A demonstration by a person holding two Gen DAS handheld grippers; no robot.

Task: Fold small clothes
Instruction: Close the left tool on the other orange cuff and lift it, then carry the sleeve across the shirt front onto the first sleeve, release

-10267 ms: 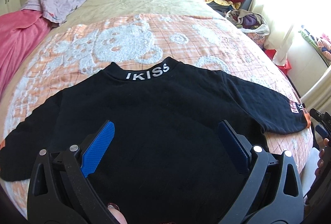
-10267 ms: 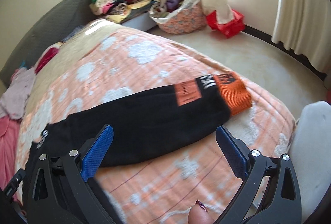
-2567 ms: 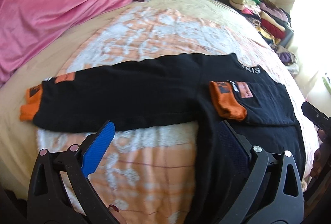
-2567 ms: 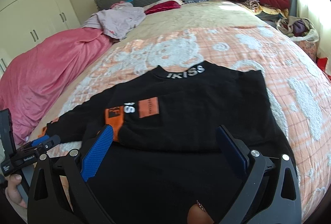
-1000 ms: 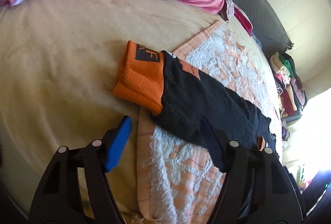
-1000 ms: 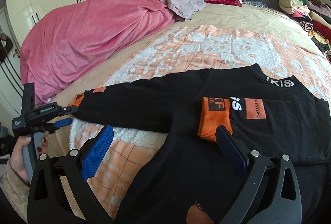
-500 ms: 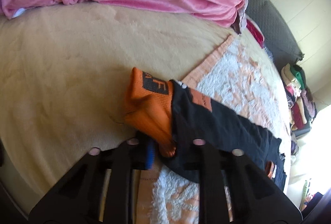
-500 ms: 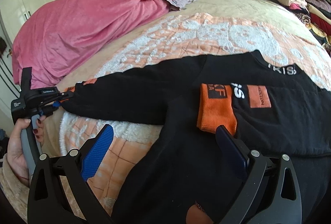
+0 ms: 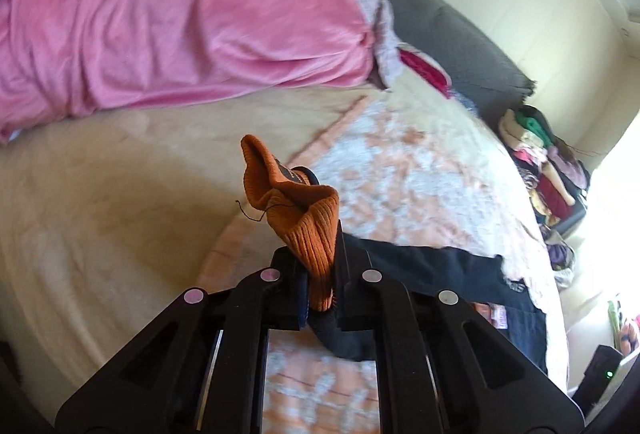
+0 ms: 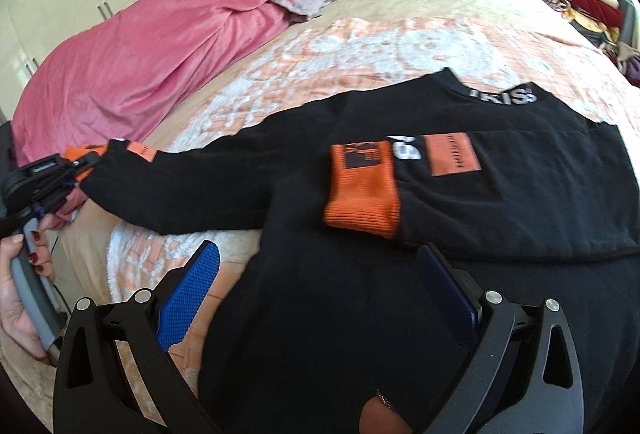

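A black sweater [image 10: 440, 234] with white collar lettering lay flat on the bed [image 10: 400, 33]. Its right sleeve was folded across the chest, the orange cuff [image 10: 362, 189] lying beside an orange patch. The left sleeve [image 10: 192, 185] stretched toward the bed's edge. There the left claw [image 9: 320, 290] had just closed and was clenched on that sleeve's orange ribbed cuff [image 9: 296, 209], which stood bunched above the jaws, clear of the bedding. The right claw [image 10: 320, 298] was released, its blue pads spread over the sweater's lower body without pressing it. A pink blanket [image 10: 140, 61] bordered the far side; bare quilt lay beyond the collar.
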